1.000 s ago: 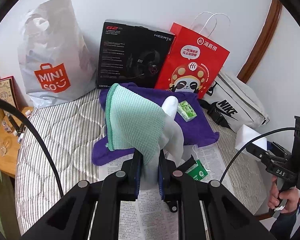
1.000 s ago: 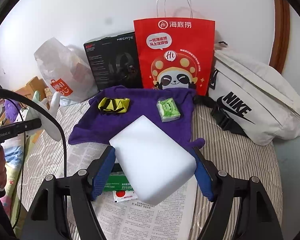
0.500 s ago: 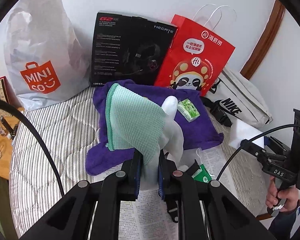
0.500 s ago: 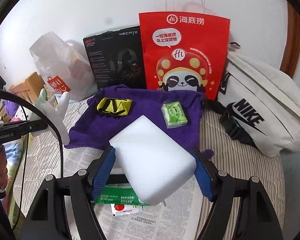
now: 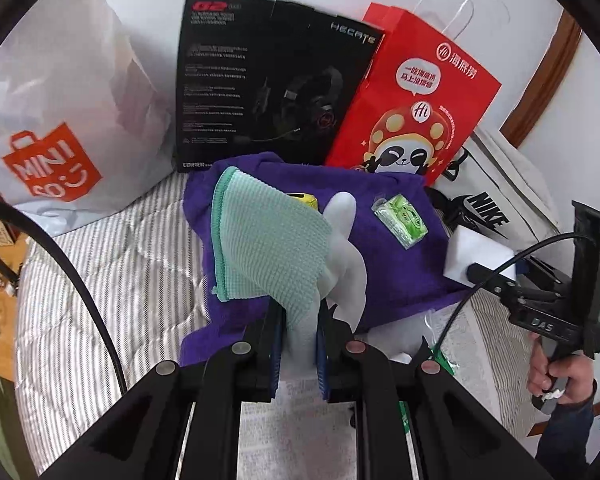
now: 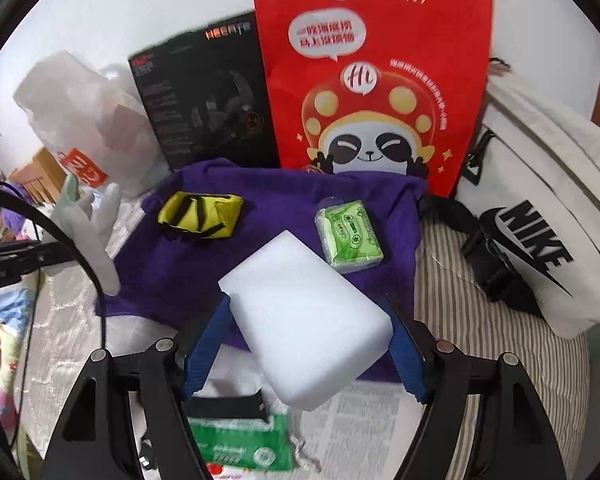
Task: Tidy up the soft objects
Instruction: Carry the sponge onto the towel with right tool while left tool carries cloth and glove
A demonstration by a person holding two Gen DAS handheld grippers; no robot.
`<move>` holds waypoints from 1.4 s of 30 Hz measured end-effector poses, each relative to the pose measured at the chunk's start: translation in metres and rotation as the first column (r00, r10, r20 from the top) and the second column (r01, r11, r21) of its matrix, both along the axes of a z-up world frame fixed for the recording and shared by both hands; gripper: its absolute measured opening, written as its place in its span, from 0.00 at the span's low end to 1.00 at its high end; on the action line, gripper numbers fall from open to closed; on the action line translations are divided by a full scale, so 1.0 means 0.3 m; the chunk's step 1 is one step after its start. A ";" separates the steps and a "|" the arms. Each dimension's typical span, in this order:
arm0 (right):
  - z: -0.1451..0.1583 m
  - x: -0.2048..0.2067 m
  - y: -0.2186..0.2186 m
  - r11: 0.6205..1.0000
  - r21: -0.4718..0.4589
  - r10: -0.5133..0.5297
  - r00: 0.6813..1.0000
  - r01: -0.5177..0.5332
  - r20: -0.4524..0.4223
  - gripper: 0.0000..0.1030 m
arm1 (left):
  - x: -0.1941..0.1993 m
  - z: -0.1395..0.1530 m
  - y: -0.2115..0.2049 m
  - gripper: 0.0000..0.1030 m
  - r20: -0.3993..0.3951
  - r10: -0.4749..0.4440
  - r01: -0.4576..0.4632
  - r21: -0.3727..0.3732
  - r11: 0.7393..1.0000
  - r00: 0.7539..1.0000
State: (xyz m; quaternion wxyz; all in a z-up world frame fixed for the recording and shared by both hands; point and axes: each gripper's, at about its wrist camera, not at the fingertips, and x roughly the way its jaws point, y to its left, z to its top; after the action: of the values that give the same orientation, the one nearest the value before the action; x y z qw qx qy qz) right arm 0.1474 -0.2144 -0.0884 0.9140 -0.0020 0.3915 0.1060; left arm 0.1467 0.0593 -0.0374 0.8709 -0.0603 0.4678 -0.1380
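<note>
My left gripper [image 5: 298,356] is shut on a white and mint-green glove [image 5: 272,248], held above the near edge of a purple towel [image 5: 384,280] spread on the striped mattress. My right gripper [image 6: 306,348] is shut on a white sponge block [image 6: 304,320], held over the towel's [image 6: 188,264] near right part. On the towel lie a yellow and black pouch [image 6: 200,218] at the left and a green tissue pack [image 6: 350,236] at the right. The glove [image 6: 88,236] also shows at the left of the right wrist view, and the sponge [image 5: 476,256] at the right of the left wrist view.
Against the wall stand a white Miniso bag [image 5: 56,120], a black headset box [image 5: 268,96] and a red paper bag [image 6: 376,80]. A white Nike bag [image 6: 540,220] lies at the right. Newspaper [image 6: 364,432] and green packets [image 6: 240,444] lie near the front.
Both grippers have moved forward toward the purple towel, each keeping its hold. The sponge has gone from above the newspaper to above the towel's near edge.
</note>
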 end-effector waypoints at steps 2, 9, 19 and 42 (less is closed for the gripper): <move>-0.019 0.028 0.004 1.000 0.000 0.005 1.000 -0.005 -0.007 0.73 | 0.022 -0.017 -0.014 0.13 -0.011 -0.011 0.011 0.006 1.000 1.000; -0.105 0.122 0.004 0.999 0.024 0.023 0.999 -0.022 -0.042 0.73 | 0.097 -0.073 -0.030 0.13 -0.041 -0.026 0.024 -0.037 0.999 0.999; -0.201 0.214 -0.006 0.997 0.075 0.040 0.994 -0.033 -0.099 0.73 | 0.201 -0.190 -0.077 0.13 -0.131 -0.043 0.036 -0.054 0.998 0.991; -0.244 0.236 -0.025 0.989 0.084 0.134 0.985 -0.125 -0.113 0.77 | 0.258 -0.348 -0.126 0.19 -0.219 -0.066 0.074 0.027 0.997 0.973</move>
State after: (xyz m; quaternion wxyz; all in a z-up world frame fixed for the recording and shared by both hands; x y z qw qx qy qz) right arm 0.2181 -0.2219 -0.1617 0.8799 0.0141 0.4395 0.1802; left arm 0.2240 0.0214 -0.1418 0.8099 -0.0430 0.5646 -0.1530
